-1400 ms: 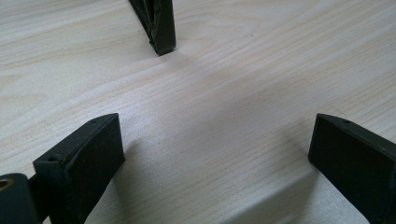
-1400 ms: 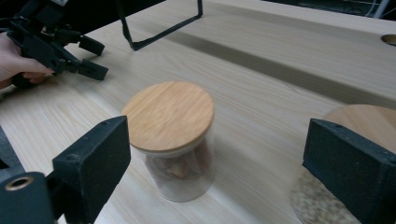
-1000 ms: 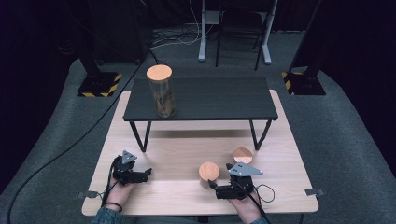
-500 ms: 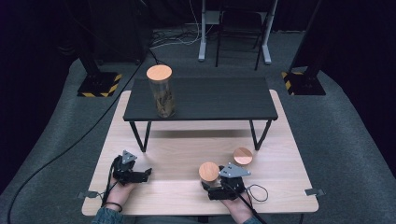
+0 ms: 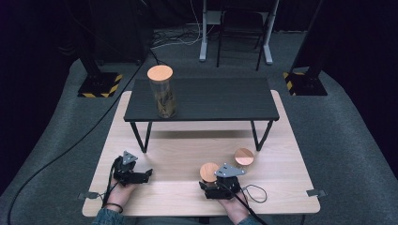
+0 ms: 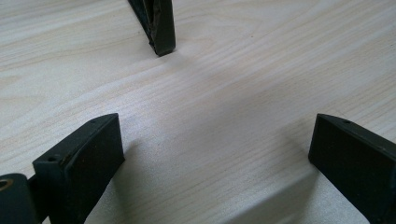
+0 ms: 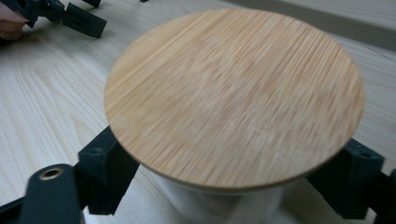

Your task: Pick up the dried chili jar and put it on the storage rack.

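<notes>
A small glass jar with a round wooden lid (image 7: 233, 98) stands on the light wooden table (image 5: 178, 154), near its front edge (image 5: 209, 171). My right gripper (image 7: 229, 186) has just been closing around it; its jaws sit against the jar's sides beneath the lid, which hides the contact. From above, the right gripper (image 5: 210, 181) lies just behind that jar. A second small lidded jar (image 5: 244, 156) stands to its right. My left gripper (image 6: 215, 154) rests open on the bare wood, also at the front left (image 5: 146, 174).
A low black table (image 5: 211, 101) stands on the wooden one and carries a tall lidded glass jar (image 5: 164, 96) at its left end. One of its legs (image 6: 159, 28) is ahead of the left gripper. Cables trail off the front edge.
My right gripper slid left and down from between the two small jars onto the left one, and its jaws narrowed around it. The left gripper stayed put.
</notes>
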A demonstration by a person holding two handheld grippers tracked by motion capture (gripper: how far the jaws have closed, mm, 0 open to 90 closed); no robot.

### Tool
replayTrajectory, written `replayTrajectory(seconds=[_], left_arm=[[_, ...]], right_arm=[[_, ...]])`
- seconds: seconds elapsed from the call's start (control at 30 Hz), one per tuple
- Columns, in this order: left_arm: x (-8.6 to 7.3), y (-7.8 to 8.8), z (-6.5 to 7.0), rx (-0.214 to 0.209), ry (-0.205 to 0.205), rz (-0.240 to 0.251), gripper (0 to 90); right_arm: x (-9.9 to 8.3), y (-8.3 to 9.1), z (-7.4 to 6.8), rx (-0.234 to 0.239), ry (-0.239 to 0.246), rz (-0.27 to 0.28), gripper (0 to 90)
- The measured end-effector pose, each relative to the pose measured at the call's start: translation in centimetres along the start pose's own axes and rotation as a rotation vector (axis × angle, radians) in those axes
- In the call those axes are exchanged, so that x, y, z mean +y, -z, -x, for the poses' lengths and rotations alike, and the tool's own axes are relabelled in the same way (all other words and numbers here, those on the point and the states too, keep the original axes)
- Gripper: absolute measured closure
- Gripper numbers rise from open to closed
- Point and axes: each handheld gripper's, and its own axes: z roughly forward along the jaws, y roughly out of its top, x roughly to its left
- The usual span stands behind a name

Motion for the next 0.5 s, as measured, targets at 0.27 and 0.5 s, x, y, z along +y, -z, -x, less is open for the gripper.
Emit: replayTrajectory(seconds=[0.27, 0.5], left_arm=[[0.0, 0.0, 0.0, 0.0, 0.0, 0.0, 2.6], [0.01, -0.01, -0.01, -0.001, -0.001, 0.0, 2.6]], right_arm=[[0.09, 0.34, -0.07, -0.03, 0.03, 0.013, 24.9], [0.29, 0.87, 0.06, -0.021, 0.015, -0.002, 25.0]])
